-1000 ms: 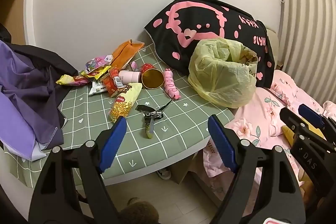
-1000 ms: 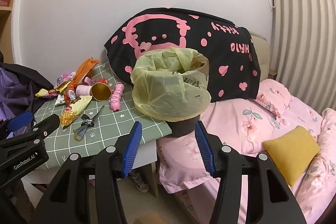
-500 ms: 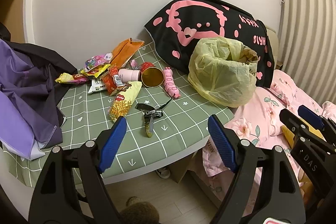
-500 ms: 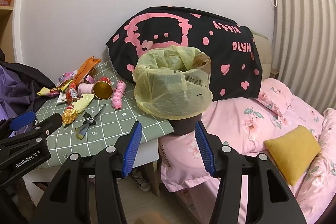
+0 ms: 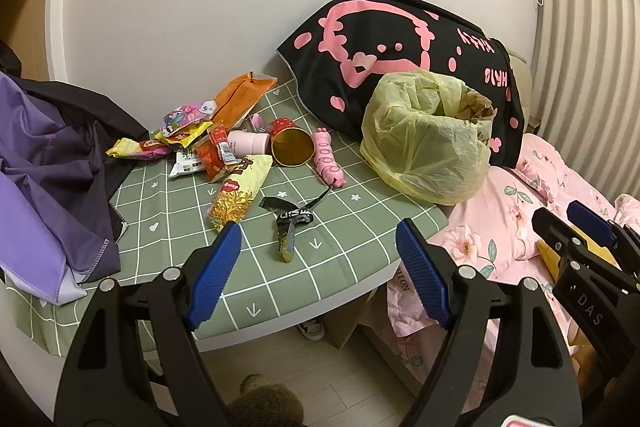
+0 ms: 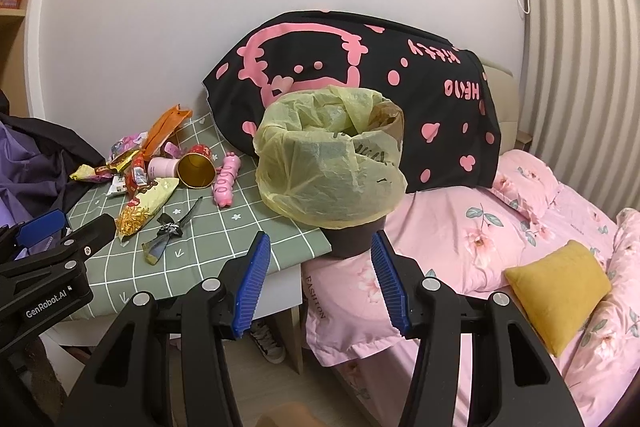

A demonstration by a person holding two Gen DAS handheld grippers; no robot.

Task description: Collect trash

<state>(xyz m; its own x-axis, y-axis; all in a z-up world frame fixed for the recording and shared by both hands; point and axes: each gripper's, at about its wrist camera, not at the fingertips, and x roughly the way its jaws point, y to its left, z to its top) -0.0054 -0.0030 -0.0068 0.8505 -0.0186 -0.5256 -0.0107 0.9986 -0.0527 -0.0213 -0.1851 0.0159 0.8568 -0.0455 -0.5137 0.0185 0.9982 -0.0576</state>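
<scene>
Trash: wrappers and cups lie scattered on the green checked cloth of the bench (image 5: 360, 227), toward its far left side near the wall.
Snack packet (image 5: 239, 189): yellow, flat on the cloth, nearest of the pile to the left gripper.
Gold-lined cup (image 5: 291, 145): tipped on its side, mouth facing the camera, with a pink cup (image 5: 248, 142) just to its left.
Pink caterpillar tube (image 5: 328, 161): lying just right of the gold-lined cup.
Dark wrapper (image 5: 290, 223): crumpled, alone in the middle of the cloth, apart from the pile.
Orange pouch (image 5: 242, 95): at the back, close to the wall.
Bin (image 6: 332, 167): lined with a yellow bag, standing at the bench's right end beside the bed (image 6: 500, 219).
Left gripper (image 5: 318, 275): jaws wide apart, holding nothing, hovering short of the bench's near edge.
Right gripper (image 6: 318, 281): jaws apart and empty, facing the bin's base.
Purple clothing (image 5: 44, 187): heaped over the bench's left end.
</scene>
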